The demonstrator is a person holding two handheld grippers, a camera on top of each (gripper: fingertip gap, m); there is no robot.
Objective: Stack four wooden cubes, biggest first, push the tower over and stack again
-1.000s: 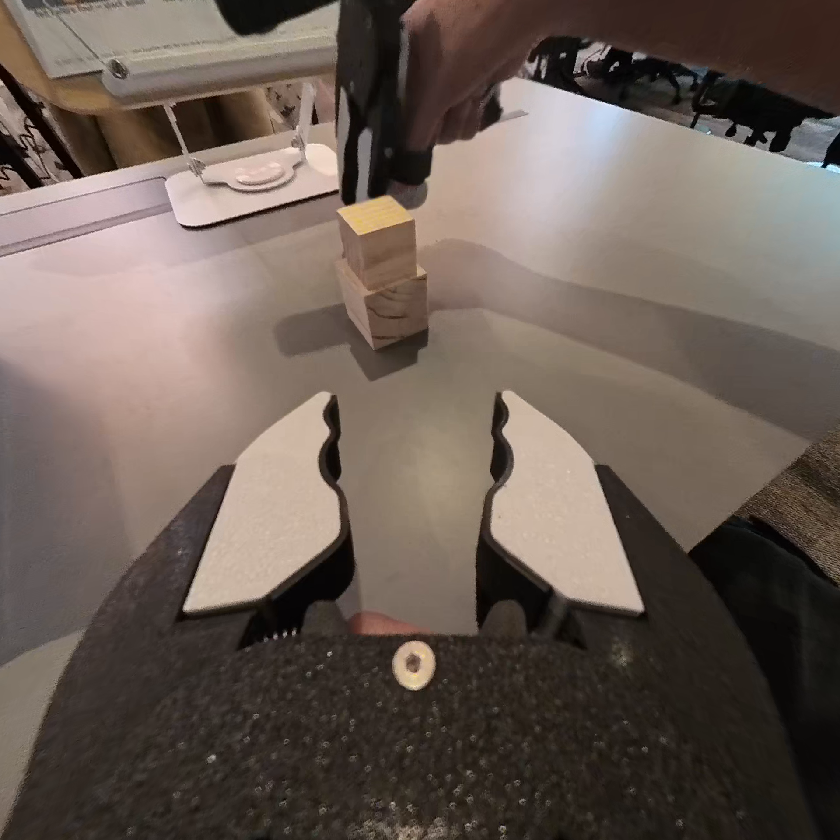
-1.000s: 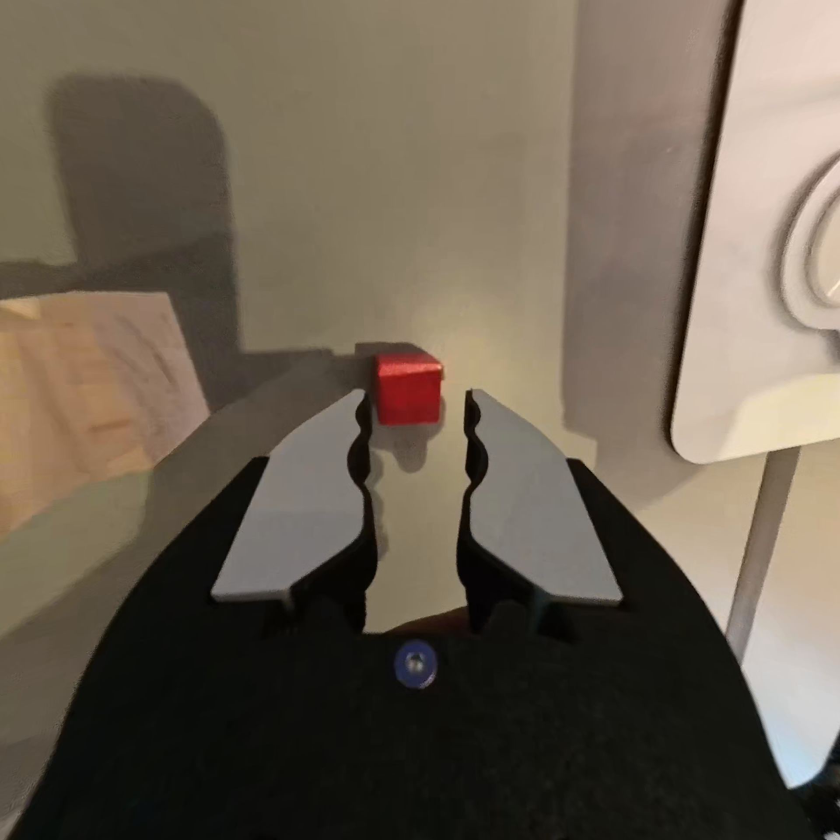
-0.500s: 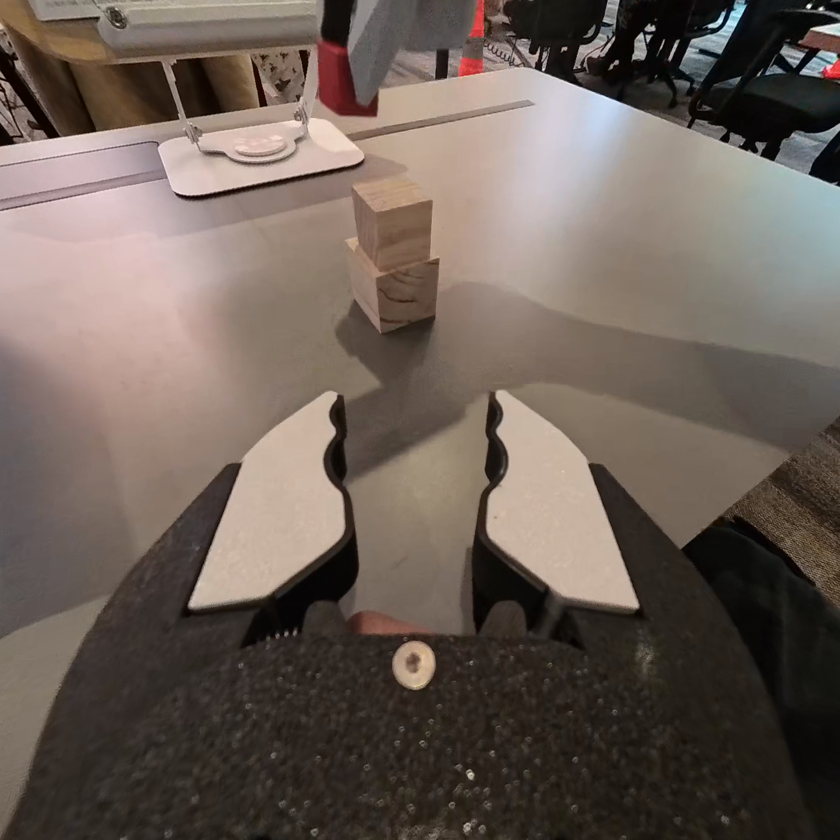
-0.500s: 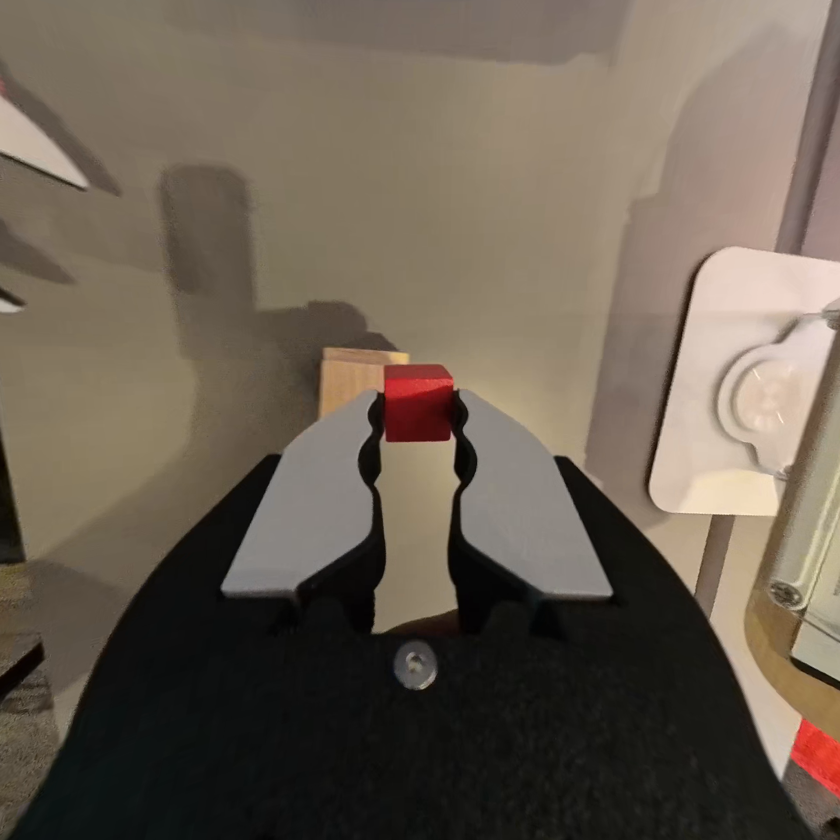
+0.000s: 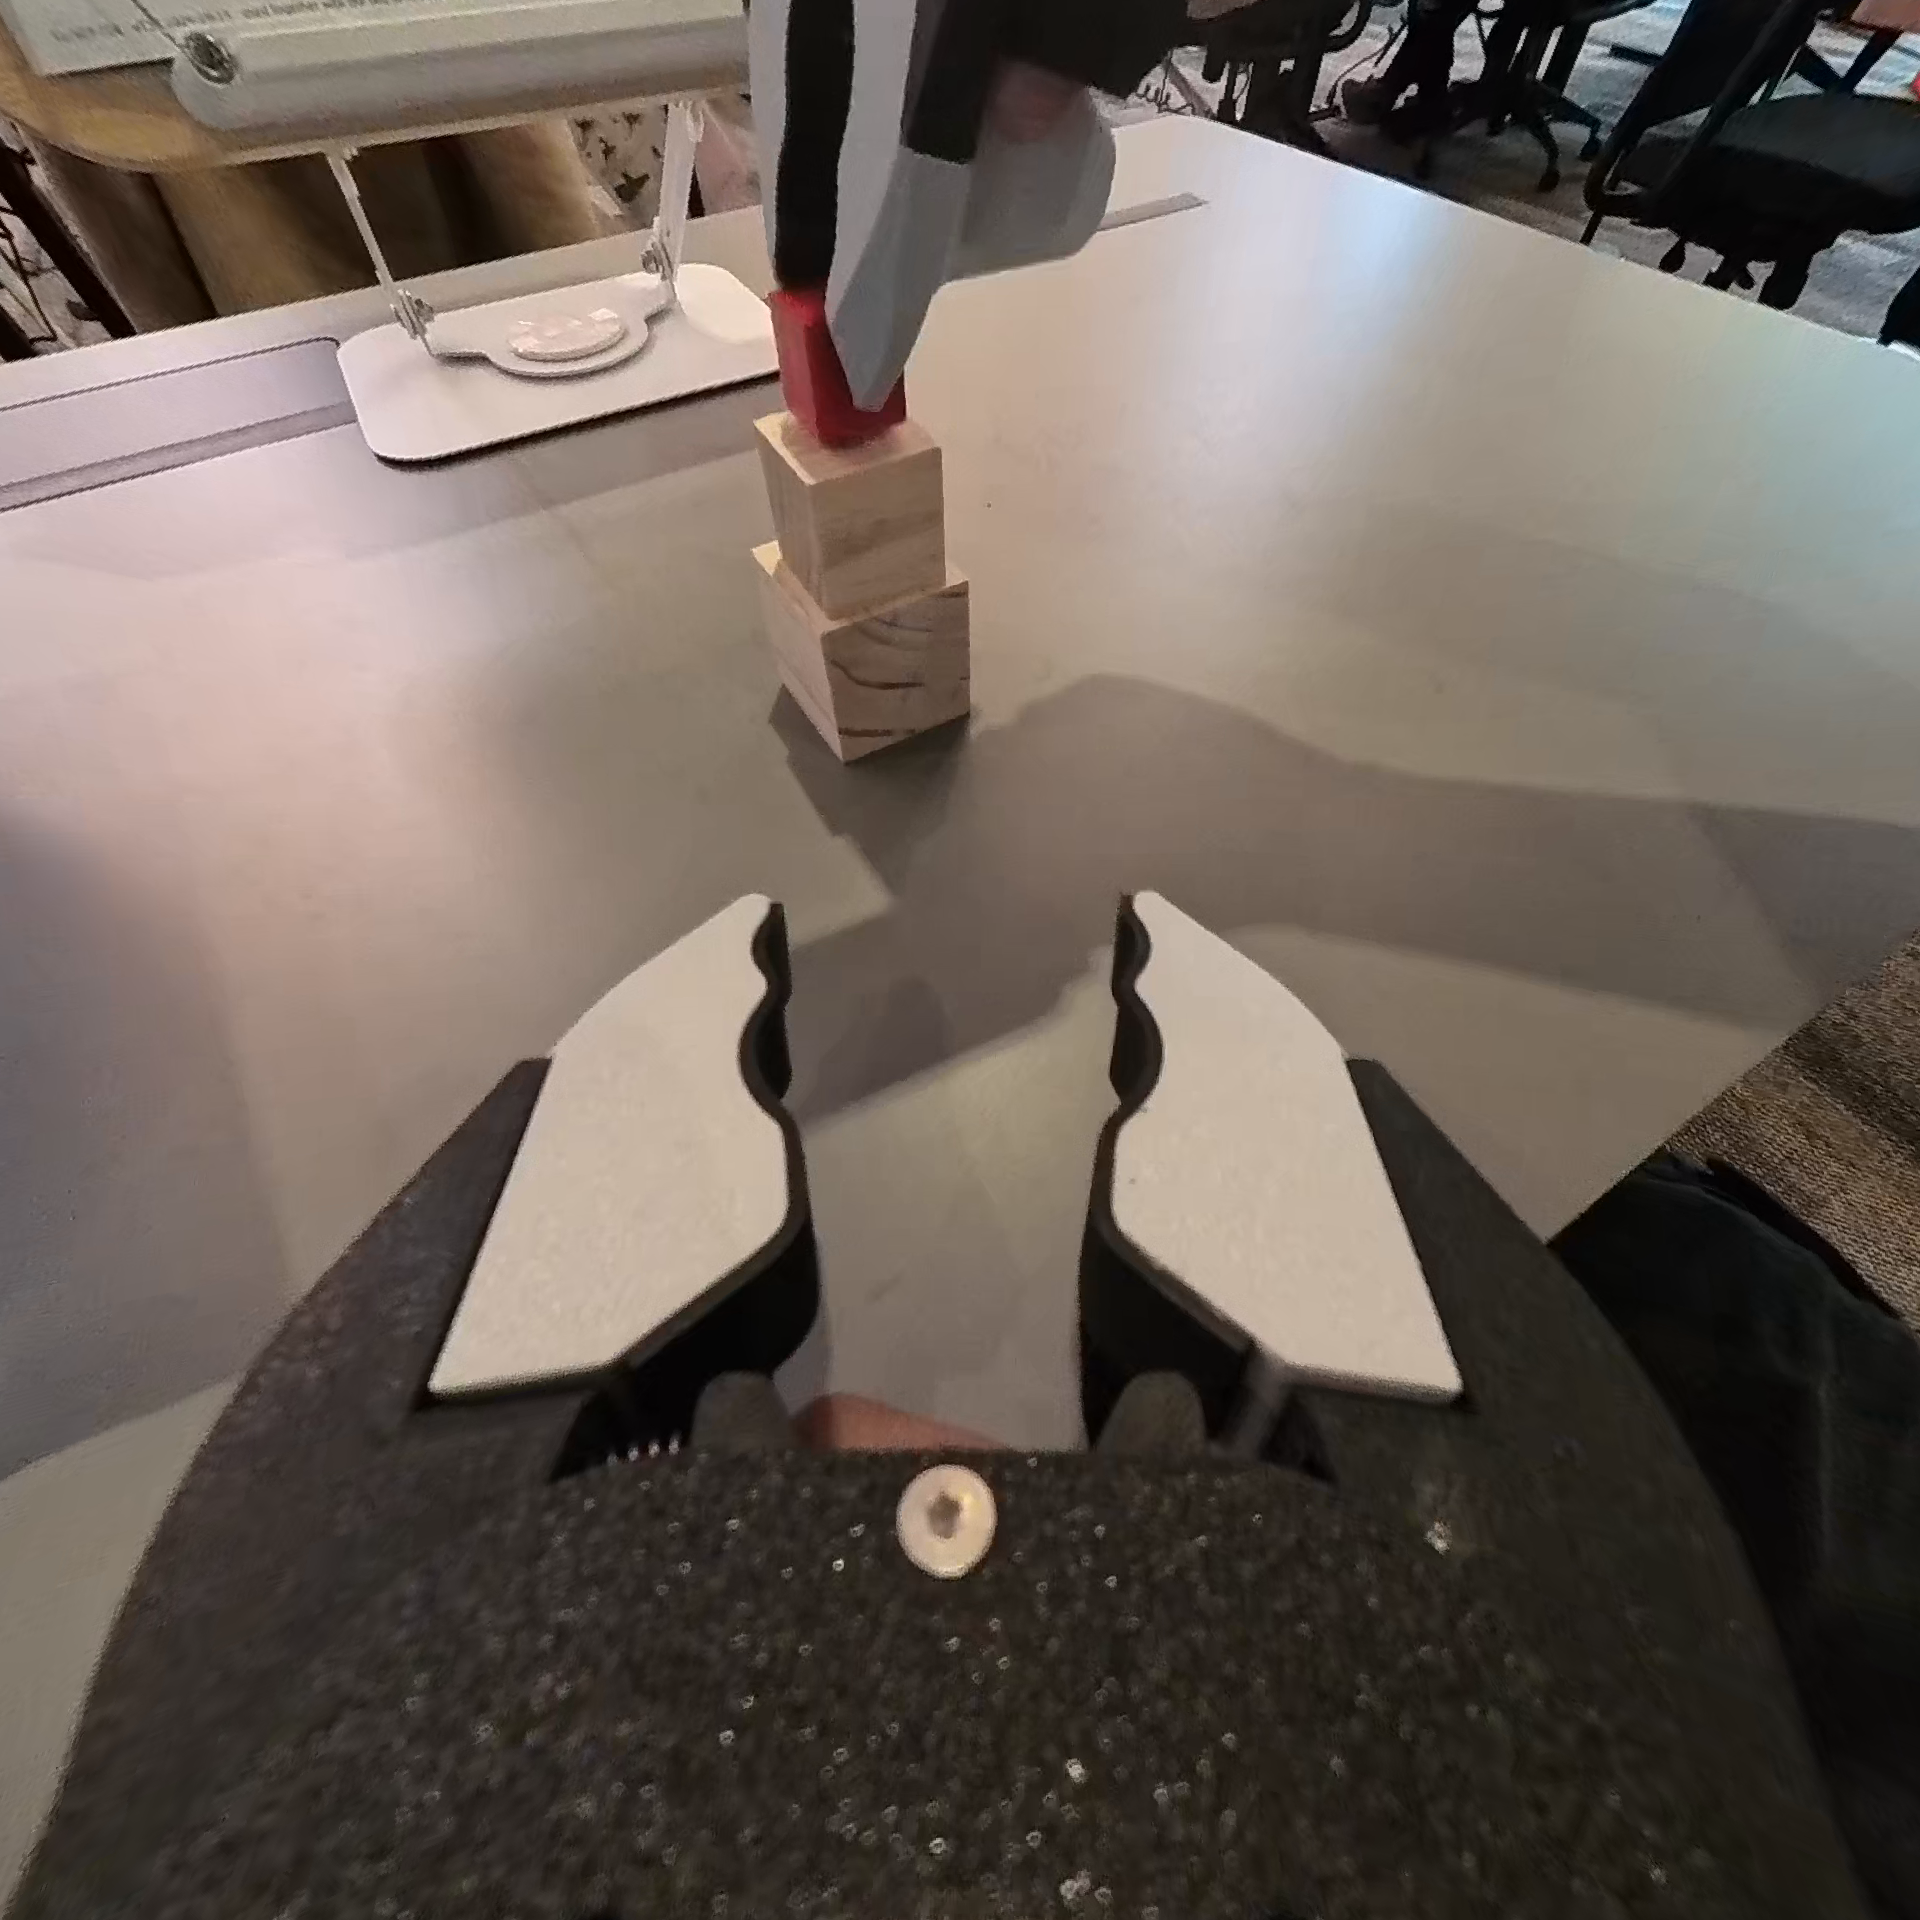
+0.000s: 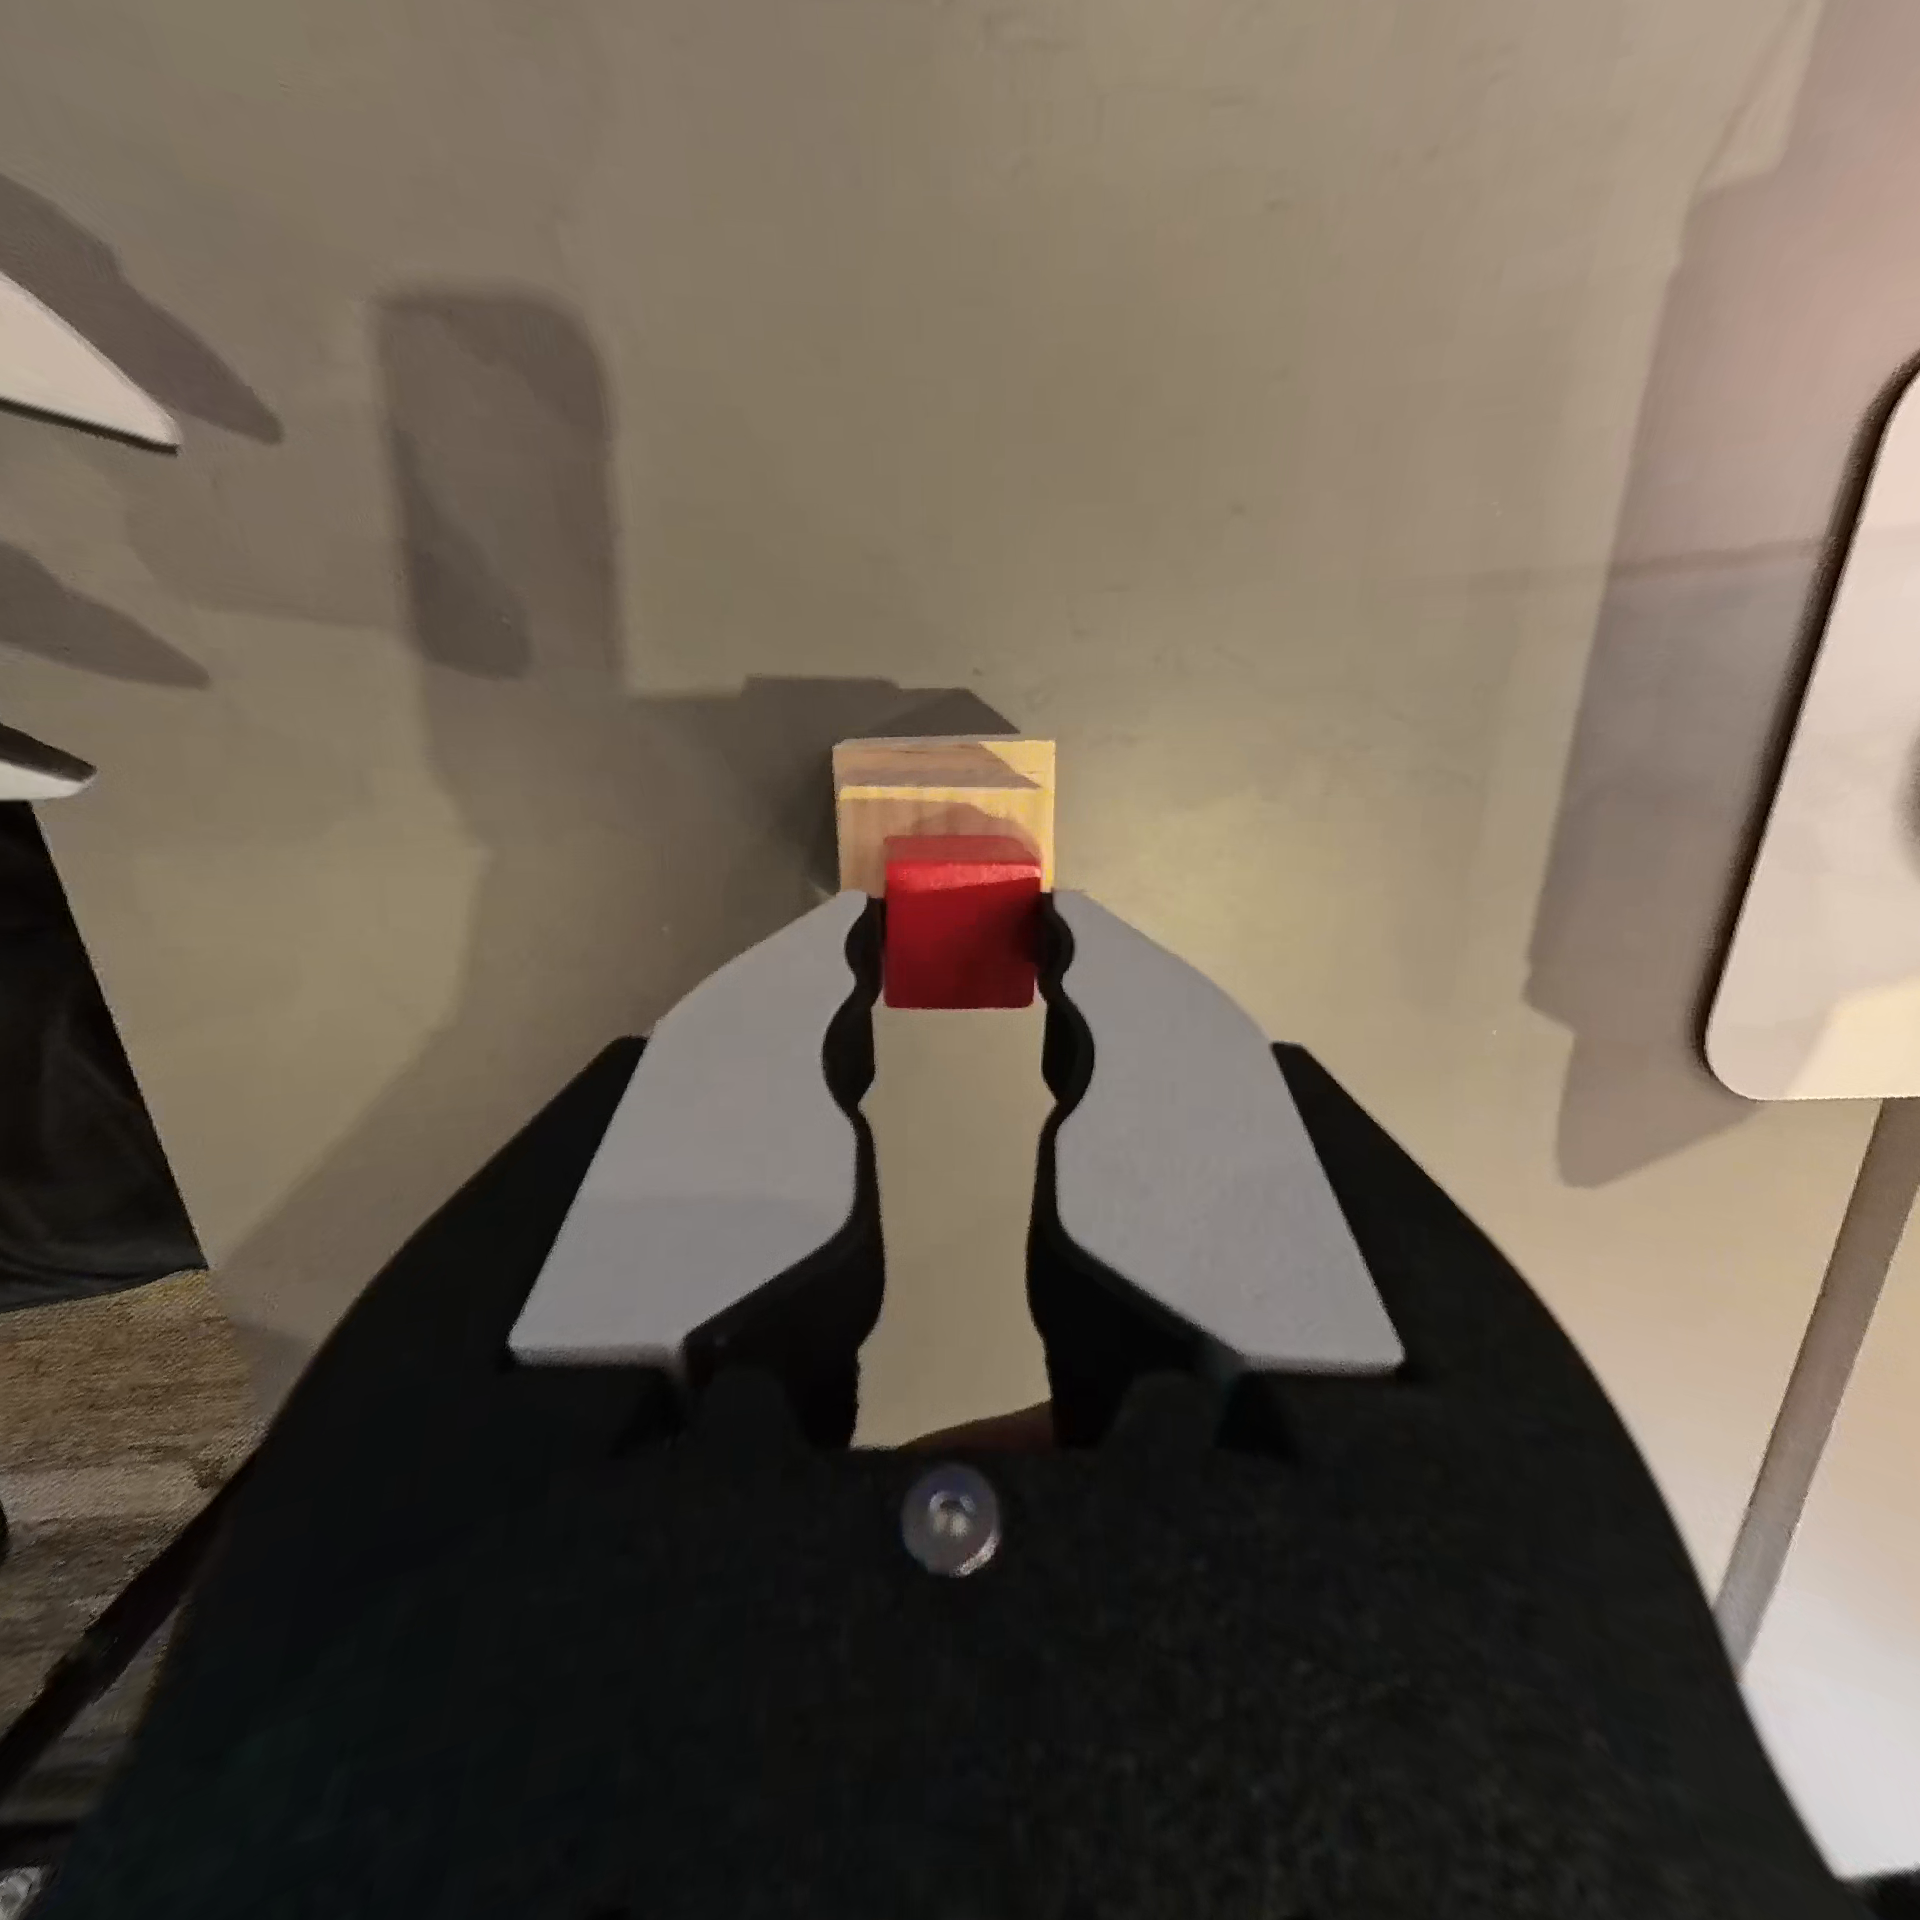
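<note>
Red cube point(image 6: 961, 937) brought down from above stack since half a second ago, now at top of upper cube point(image 5: 850, 516), tilted; contact looks made, not certain
Right gripper point(image 6: 956, 914) clamped on red cube, seen from above
Upper cube stacked on big cube point(image 5: 868, 665), twisted slightly
Left gripper point(image 5: 948, 914) held apart, empty, low over table point(image 5: 1455, 499), well short of stack
White stand base point(image 5: 561, 364) behind stack

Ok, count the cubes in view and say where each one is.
3. The large plain cube sits on the table, the medium plain cube on it, the red cube in the right claw on top. A fourth is unseen.
</note>
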